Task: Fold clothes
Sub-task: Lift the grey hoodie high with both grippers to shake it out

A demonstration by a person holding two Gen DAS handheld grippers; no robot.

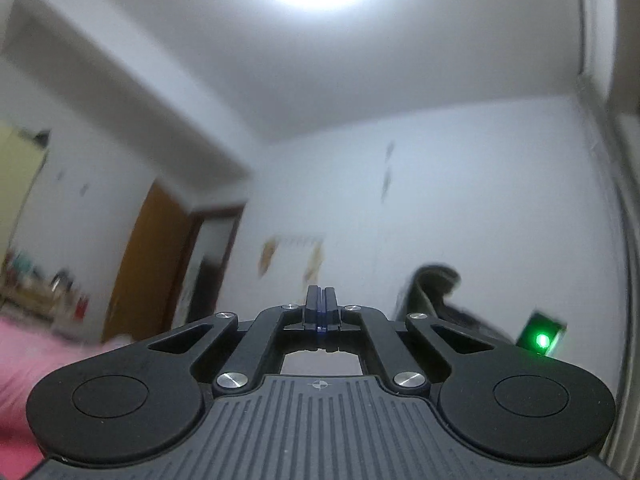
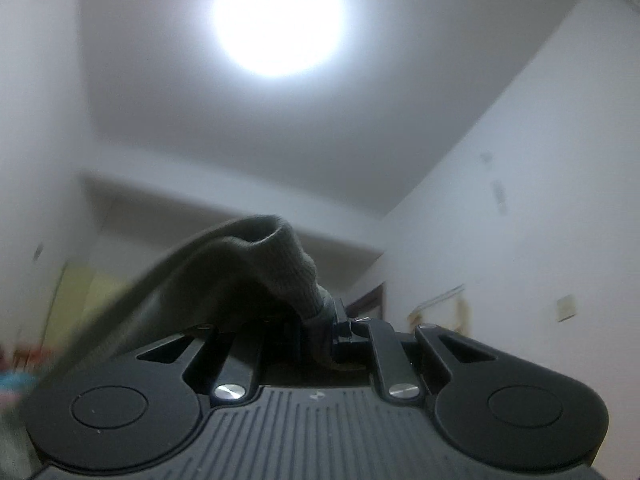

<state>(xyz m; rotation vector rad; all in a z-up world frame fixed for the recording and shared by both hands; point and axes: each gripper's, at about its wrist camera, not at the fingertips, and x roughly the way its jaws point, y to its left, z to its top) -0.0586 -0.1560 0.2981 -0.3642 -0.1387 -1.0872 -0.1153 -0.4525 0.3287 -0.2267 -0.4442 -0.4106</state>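
Note:
In the right wrist view my right gripper (image 2: pixel 325 314) is shut on a dark grey-green knit garment (image 2: pixel 256 272). Its ribbed cuff stands up above the fingers, and the cloth drapes down to the left over the gripper body, hiding the left finger. In the left wrist view my left gripper (image 1: pixel 320 304) points up at the wall, its fingers (image 1: pixel 313 300) pressed together with no cloth showing between them. To its right a fold of the same dark garment (image 1: pixel 434 286) hangs in the air beside the other gripper's green light (image 1: pixel 542 340).
Both cameras tilt up toward white walls and a bright ceiling lamp (image 2: pixel 276 16). Pink bedding (image 1: pixel 24 364) lies at the lower left, with a cluttered shelf (image 1: pixel 40 284) behind it. A brown wooden door (image 1: pixel 148 268) and wall hooks (image 1: pixel 300 242) are further back.

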